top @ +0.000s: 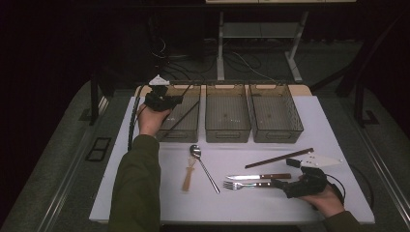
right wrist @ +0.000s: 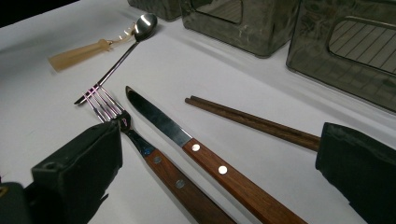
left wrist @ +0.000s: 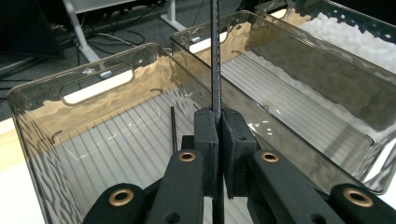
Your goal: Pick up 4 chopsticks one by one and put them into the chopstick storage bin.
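My left gripper (top: 162,100) hovers over the left of three smoky clear bins (top: 188,134), shut on a thin black chopstick (left wrist: 215,70) that stands upright between its pads (left wrist: 208,140). A second black chopstick (top: 181,118) lies slanted inside that bin (left wrist: 37,121). My right gripper (top: 284,173) rests low at the table's front right, open, its jaws either side of the wooden handles of a fork (right wrist: 140,140) and a knife (right wrist: 187,140) without touching them. A pair of brown chopsticks (right wrist: 252,122) lies just beyond.
The middle bin (top: 227,133) and right bin (top: 275,135) stand in a row at the back of the white table (top: 145,203). A metal spoon (top: 203,166) and a pale utensil (top: 187,175) lie left of the fork (top: 244,185) and knife (top: 258,177).
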A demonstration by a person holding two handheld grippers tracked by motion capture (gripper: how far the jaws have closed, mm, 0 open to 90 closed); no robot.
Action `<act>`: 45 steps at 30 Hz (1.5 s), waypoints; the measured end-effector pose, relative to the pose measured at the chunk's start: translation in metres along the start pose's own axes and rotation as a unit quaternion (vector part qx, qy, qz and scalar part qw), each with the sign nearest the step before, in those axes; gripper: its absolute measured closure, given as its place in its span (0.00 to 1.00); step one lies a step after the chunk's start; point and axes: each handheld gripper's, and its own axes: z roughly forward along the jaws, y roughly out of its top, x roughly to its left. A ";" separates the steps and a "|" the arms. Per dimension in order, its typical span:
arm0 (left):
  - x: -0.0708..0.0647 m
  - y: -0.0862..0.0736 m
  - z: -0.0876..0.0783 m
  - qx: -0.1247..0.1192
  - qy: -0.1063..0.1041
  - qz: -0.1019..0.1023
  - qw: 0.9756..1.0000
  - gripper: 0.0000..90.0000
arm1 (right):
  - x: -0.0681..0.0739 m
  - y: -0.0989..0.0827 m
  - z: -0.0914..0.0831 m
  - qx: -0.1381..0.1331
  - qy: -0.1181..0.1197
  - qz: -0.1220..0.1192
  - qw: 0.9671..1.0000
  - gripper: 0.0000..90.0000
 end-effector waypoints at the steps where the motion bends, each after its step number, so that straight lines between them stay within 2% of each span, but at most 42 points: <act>1: 0.001 -0.001 0.002 0.006 0.003 0.000 1.000 0.94 | 0.000 0.000 0.000 0.000 0.001 0.001 1.000 0.01; 9: 0.003 -0.008 0.010 0.035 0.013 0.005 0.999 0.94 | 0.000 0.000 0.000 0.000 0.001 0.000 1.000 0.01; 16: 0.007 -0.017 0.014 0.044 0.021 -0.007 0.999 0.94 | 0.000 0.000 0.000 0.001 0.002 0.000 1.000 0.01; 25: 0.010 -0.022 0.017 0.064 0.030 -0.011 0.997 0.94 | 0.000 0.000 0.001 0.001 0.000 -0.003 1.000 0.01; 30: 0.010 -0.022 0.018 0.071 0.038 -0.011 0.997 0.80 | 0.000 0.000 0.000 0.002 0.001 -0.003 1.000 0.01; 36: 0.008 -0.022 0.019 0.069 0.040 -0.012 0.997 0.73 | 0.000 0.000 0.000 0.001 0.000 -0.004 1.000 0.01; 45: 0.005 -0.020 0.016 0.067 0.035 -0.002 0.997 0.61 | 0.000 0.000 0.000 0.001 0.000 -0.003 1.000 0.01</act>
